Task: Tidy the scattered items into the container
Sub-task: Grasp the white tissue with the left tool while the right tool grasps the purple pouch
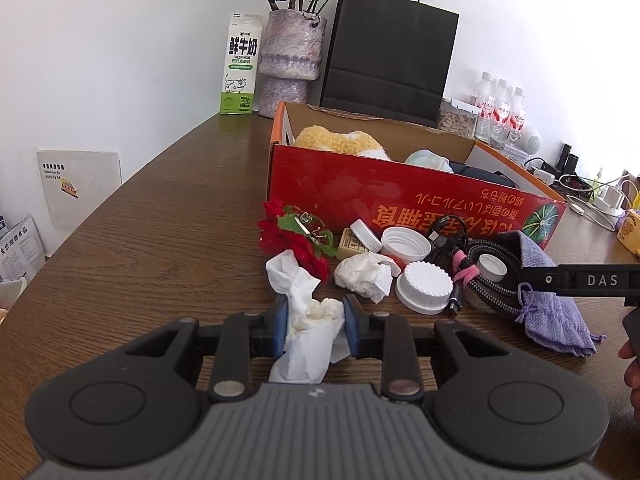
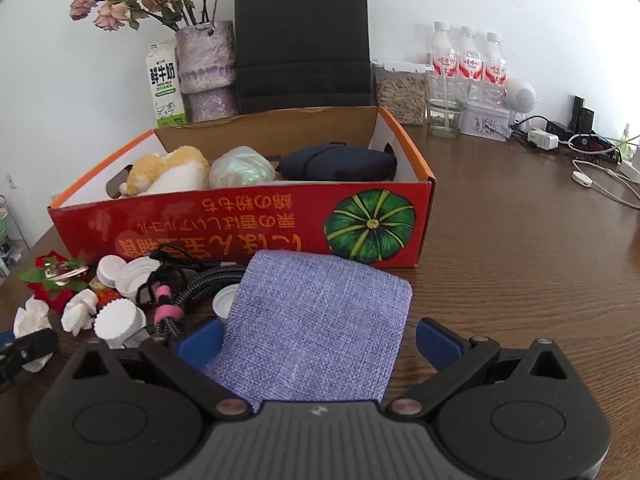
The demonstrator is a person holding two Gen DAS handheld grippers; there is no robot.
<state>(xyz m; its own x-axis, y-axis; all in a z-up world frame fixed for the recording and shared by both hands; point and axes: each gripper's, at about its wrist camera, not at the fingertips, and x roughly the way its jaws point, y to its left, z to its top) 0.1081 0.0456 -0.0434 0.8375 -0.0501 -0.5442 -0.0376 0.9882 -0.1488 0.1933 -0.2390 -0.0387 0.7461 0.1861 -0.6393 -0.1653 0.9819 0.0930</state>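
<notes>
My left gripper point(image 1: 315, 322) has its blue pads clamped on a crumpled white tissue wad point(image 1: 308, 320), which rests on the brown wood-grain table point(image 1: 160, 240) just short of the clutter. My right gripper point(image 2: 320, 340) stands with its blue fingers point(image 2: 434, 338) spread wide; a lilac woven drawstring pouch point(image 2: 324, 320) lies between them, and I cannot tell from this angle whether the left pad touches the cloth. The red cardboard box with a green pumpkin print point(image 2: 240, 224) sits open beyond the pouch, holding a yellow-and-white plush toy point(image 2: 168, 172), a pale crinkled plastic bundle point(image 2: 240, 172) and a dark navy fabric case point(image 2: 336, 164). In front of the box I note white ribbed plastic bottle caps point(image 1: 424, 292), a black braided cable with a pink tie point(image 1: 476, 276), a second tissue wad point(image 1: 364, 276) and a red artificial flower with green leaves point(image 1: 292, 240).
</notes>
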